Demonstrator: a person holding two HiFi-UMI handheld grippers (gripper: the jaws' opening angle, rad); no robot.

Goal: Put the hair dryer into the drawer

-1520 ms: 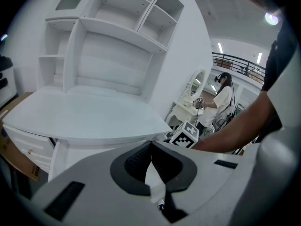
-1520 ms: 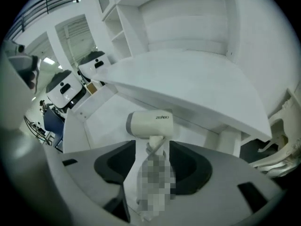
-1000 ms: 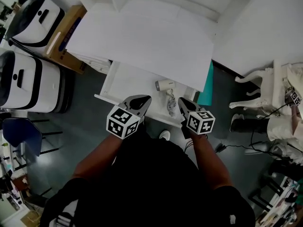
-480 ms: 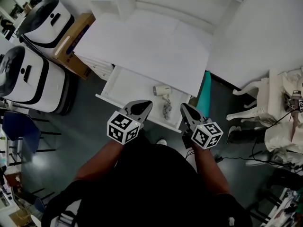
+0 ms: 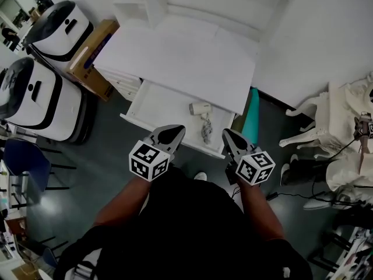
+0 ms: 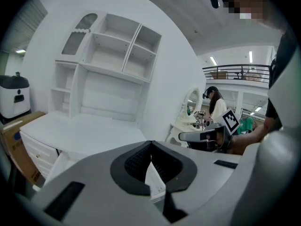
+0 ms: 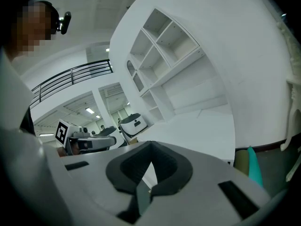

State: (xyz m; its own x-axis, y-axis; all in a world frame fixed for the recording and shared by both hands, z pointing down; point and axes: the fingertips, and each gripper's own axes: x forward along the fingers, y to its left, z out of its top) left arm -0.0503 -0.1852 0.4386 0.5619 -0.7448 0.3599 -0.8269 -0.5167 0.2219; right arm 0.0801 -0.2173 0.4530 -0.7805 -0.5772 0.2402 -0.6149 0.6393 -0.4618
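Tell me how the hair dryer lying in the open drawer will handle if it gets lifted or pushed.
The hair dryer looks small and hard-shelled, so probably light and stiff. It lies flat in the drawer; its rounded barrel might swivel if pushed. Its bunched cord is floppy and would likely trail behind.

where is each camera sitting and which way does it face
Head view: on the person's head, looking steeply down at the open drawer holding the hair dryer; both forearms, the left gripper and the right gripper show.
Left gripper view: on the left gripper, looking along its shut jaws at the white desk and shelves; the right gripper shows at right.
Right gripper view: on the right gripper, along its shut jaws toward the same shelves; the left gripper shows at left.
Shared: both gripper views see the shelves.
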